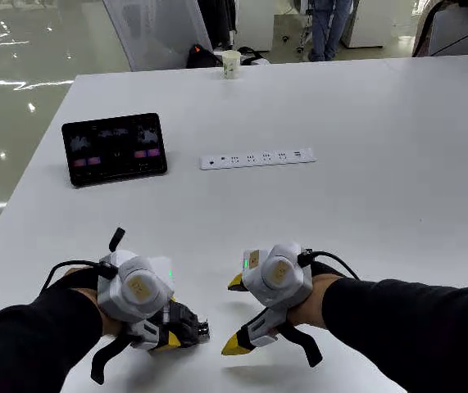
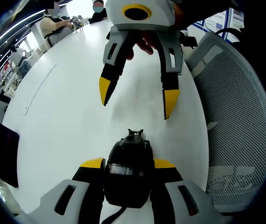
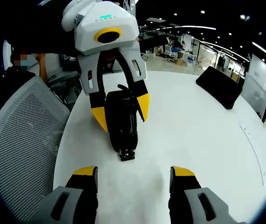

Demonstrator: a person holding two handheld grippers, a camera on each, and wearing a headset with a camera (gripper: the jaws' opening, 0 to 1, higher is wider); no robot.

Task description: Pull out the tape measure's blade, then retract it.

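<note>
Left hand-held gripper [image 2: 128, 163] pinching black tape measure [image 2: 128, 184] on tabletop [image 1: 340, 123]. Right hand-held gripper [image 3: 134, 171] spread, near tape measure, facing it, apart.

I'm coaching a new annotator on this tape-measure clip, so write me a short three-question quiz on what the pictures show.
1. True or false: the left hand-held gripper is shut on the tape measure.
2. Which is farthest from the person? A) tablet B) power strip C) paper cup
3. Fill in: the jaws of the right hand-held gripper stand ___.

Key: 1 true; 2 C; 3 open.
</note>
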